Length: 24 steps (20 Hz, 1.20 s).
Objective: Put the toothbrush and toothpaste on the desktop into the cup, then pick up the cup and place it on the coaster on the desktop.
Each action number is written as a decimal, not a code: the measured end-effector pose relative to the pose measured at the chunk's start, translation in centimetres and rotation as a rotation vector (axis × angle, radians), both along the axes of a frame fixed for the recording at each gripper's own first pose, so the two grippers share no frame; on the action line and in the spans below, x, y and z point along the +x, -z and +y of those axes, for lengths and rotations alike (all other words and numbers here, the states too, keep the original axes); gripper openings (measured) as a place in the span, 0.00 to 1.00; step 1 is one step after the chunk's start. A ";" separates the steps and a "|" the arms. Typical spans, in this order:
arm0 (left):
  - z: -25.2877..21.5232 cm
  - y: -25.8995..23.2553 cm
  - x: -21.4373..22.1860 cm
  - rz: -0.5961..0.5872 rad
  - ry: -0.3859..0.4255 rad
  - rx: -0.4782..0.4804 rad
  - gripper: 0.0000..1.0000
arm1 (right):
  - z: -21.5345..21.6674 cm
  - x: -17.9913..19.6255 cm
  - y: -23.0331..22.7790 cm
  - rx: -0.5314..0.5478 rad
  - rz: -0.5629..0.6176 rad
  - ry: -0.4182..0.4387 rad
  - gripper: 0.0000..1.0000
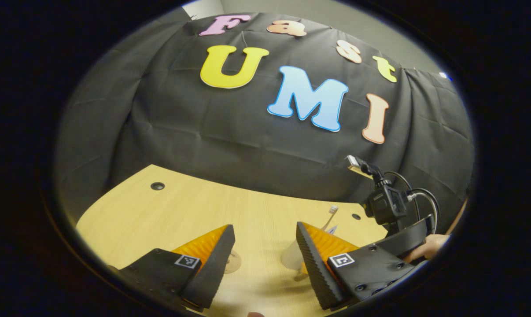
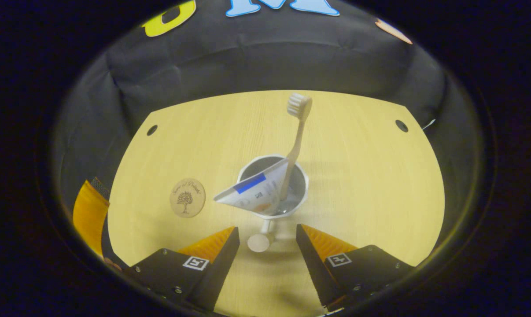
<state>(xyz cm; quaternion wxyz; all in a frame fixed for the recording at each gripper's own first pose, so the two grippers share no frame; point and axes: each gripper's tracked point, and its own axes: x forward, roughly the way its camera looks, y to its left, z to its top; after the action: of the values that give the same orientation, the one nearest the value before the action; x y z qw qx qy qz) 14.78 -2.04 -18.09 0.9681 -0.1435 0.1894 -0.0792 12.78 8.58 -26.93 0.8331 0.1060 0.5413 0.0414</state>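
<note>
Already the toothbrush (image 2: 297, 132) and toothpaste (image 2: 254, 191) lean inside the cup (image 2: 301, 187), so the right gripper (image 2: 267, 251) waits open-fingered at its six o'clock, the coaster (image 2: 187, 197) at nine, left gripper (image 1: 265, 259) open too.

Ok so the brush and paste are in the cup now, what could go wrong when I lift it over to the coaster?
1. The cup looks top-heavy: the toothbrush stands tall and the toothpaste leans out over the rim, so a tilted lift may spill them.
2. The right gripper has its jaws open near the cup's narrow stem; a pinch there may slip.
3. The coaster is small, so an off-centre set-down could tip the cup.
</note>
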 end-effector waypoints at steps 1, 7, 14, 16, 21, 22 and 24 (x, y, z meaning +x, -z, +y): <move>0.0 0.2 0.0 0.004 0.000 0.000 0.91 | 0.2 0.1 0.3 0.006 0.016 0.005 0.82; 0.1 0.8 0.2 0.026 0.000 -0.017 0.91 | 1.1 0.7 1.6 0.063 0.128 0.047 0.81; 1.1 1.3 0.2 0.049 -0.029 -0.059 0.91 | 1.0 0.7 2.7 0.033 0.195 0.024 0.85; 1.3 1.4 0.1 0.048 -0.034 -0.055 0.91 | 0.9 0.8 3.2 0.021 0.207 0.019 0.84; 1.5 1.4 -0.2 0.048 -0.040 -0.063 0.91 | 1.0 0.6 3.7 0.033 0.233 0.014 0.59; 1.6 1.5 -0.3 0.048 -0.043 -0.063 0.91 | 1.0 0.6 3.7 0.033 0.235 0.012 0.53; 1.9 1.7 -0.5 0.052 -0.046 -0.062 0.91 | 0.8 0.5 4.6 0.017 0.243 0.016 0.41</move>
<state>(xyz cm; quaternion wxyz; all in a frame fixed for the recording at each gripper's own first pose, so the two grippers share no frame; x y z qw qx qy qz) 14.27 -0.18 -19.74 0.9595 -0.1797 0.2087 -0.0592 13.31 9.39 -31.50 0.7608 0.1218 0.6369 0.0263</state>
